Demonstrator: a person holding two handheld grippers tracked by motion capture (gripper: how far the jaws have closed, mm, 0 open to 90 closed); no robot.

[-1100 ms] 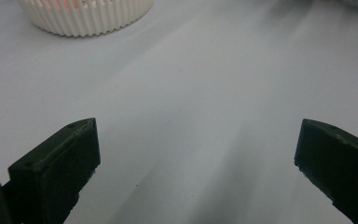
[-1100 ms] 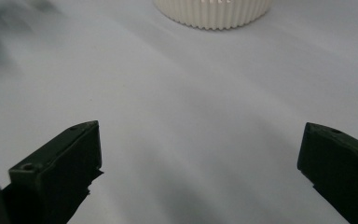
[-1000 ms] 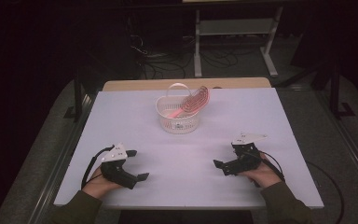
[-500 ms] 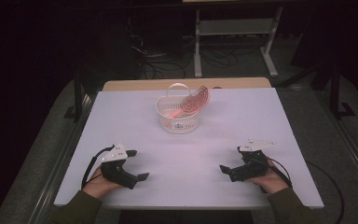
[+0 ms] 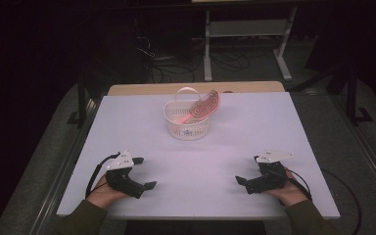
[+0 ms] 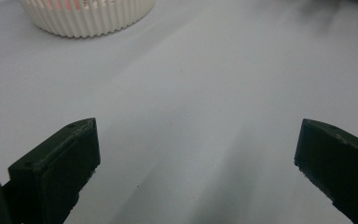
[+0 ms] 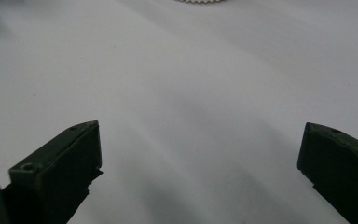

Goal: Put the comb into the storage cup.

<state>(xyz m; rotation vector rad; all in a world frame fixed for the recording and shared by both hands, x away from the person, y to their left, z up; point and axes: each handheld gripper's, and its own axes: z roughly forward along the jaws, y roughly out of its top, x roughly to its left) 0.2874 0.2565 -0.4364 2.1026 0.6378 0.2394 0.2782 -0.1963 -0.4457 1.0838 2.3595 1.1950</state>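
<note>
We've got the left tool and right tool both wide open and empty near the tabletop's front edge, so we'd reach slowly toward the pink hairbrush leaning in the white basket mid-back.

One white ribbed basket, one pink hairbrush inside it, two claws — left claw, right claw — one tabletop.

Looks like a lab: white table in dark room, cable tangle and metal stand upper centre.
</note>
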